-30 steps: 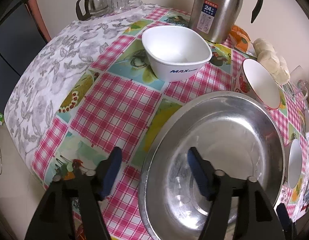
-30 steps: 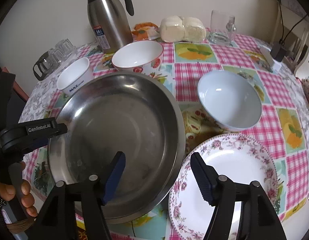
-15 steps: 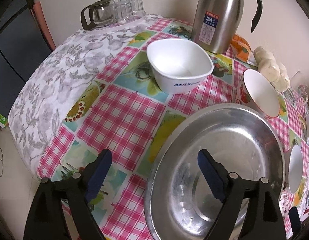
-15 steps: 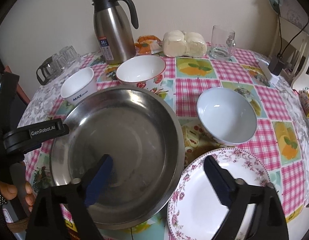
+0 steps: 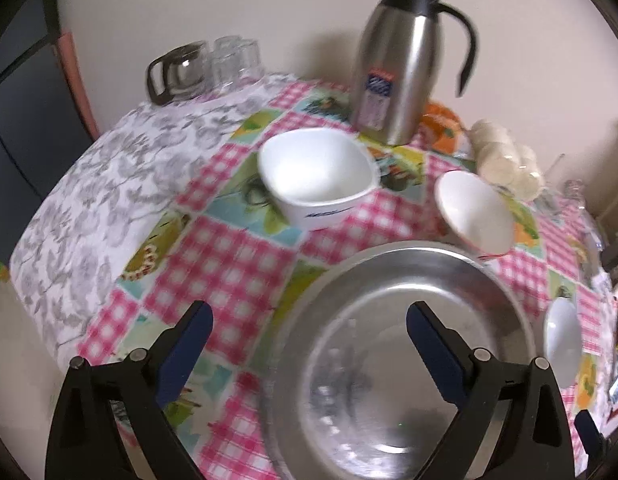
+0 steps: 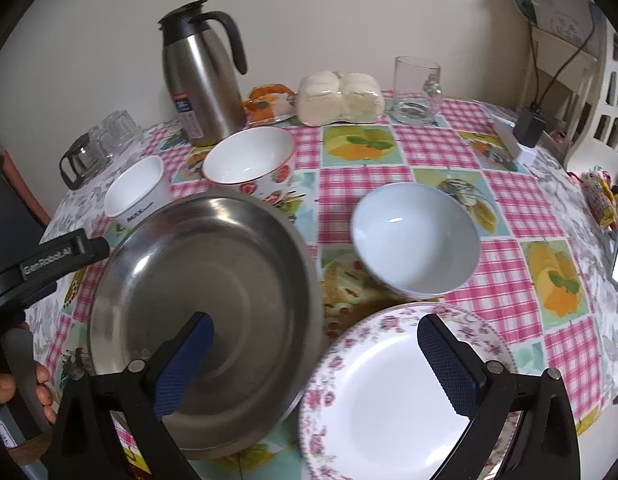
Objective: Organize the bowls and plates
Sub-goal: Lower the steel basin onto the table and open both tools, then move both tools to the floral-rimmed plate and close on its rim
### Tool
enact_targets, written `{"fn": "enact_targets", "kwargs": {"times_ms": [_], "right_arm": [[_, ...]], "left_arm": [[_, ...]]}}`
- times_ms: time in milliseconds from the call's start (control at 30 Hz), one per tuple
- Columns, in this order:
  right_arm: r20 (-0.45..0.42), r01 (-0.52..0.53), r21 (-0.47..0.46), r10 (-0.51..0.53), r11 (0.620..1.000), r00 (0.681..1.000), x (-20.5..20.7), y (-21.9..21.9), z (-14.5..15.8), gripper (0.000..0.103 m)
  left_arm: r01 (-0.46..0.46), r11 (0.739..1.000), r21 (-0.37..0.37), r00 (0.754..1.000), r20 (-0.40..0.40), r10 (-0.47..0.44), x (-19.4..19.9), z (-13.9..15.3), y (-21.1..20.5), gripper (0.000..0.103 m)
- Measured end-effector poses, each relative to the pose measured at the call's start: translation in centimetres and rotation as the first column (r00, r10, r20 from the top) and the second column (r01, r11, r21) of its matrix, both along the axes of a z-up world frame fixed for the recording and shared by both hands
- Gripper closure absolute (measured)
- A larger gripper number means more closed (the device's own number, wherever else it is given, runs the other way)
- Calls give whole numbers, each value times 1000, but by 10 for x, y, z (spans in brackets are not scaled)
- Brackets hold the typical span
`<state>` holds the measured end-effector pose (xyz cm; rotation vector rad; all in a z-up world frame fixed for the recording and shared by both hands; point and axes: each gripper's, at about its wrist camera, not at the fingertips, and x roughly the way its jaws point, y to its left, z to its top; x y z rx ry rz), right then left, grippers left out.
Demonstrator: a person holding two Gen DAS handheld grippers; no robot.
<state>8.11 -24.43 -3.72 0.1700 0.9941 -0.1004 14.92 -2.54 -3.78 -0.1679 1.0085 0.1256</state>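
Note:
A large steel basin (image 5: 405, 340) (image 6: 205, 304) sits at the table's near side. My left gripper (image 5: 309, 332) is open and empty, raised over the basin's left rim. My right gripper (image 6: 315, 354) is open and empty, raised over the gap between the basin and a floral plate (image 6: 393, 396). A white square bowl (image 5: 315, 178) (image 6: 137, 194), a strawberry-patterned bowl (image 5: 475, 210) (image 6: 251, 162) and a pale blue bowl (image 6: 415, 240) (image 5: 563, 338) stand beyond.
A steel thermos jug (image 6: 201, 76) (image 5: 405, 60), wrapped buns (image 6: 341, 98), a glass mug (image 6: 417, 90) and upturned glasses (image 5: 205, 68) line the far edge by the wall. A charger (image 6: 529, 124) lies at the right. The table's left edge drops off.
Both grippers have opened wider and pulled back and upward from the basin. The dishes have not moved.

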Motion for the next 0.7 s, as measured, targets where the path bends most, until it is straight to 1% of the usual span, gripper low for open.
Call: {"fn": "enact_targets", "kwargs": {"times_ms": [67, 167, 233, 333, 433, 533, 567, 667, 700], "right_arm": [[1, 27, -1, -27, 1000, 1000, -2, -11, 1, 0], [6, 73, 12, -74, 997, 997, -6, -31, 5, 0], [12, 121, 20, -121, 992, 993, -11, -49, 7, 0], [14, 183, 29, -184, 983, 983, -20, -76, 8, 0], [3, 235, 31, -235, 972, 972, -28, -98, 6, 0], [-8, 287, 38, -287, 957, 958, -38, -120, 3, 0], [-14, 307, 47, -307, 950, 952, -41, -128, 2, 0], [-37, 355, 76, -353, 932, 935, -50, -144, -4, 0], [-45, 363, 81, -361, 928, 932, -52, -149, -7, 0]], "left_arm": [[38, 999, -19, 999, 27, -37, -2, 5, -10, 5], [101, 995, -19, 993, 69, -99, -7, 13, -29, 5], [146, 989, -30, 984, 106, -142, -11, 19, -42, 5], [215, 974, -71, 968, 149, -202, -15, 26, -59, 5], [310, 942, -128, 944, 161, -288, -20, 32, -80, 5], [374, 911, -174, 924, 154, -350, -26, 35, -103, 5], [397, 901, -177, 915, 159, -372, -29, 36, -111, 5], [455, 881, -128, 887, 155, -436, -42, 38, -139, 5], [477, 871, -119, 875, 154, -458, -46, 37, -147, 5]]}}
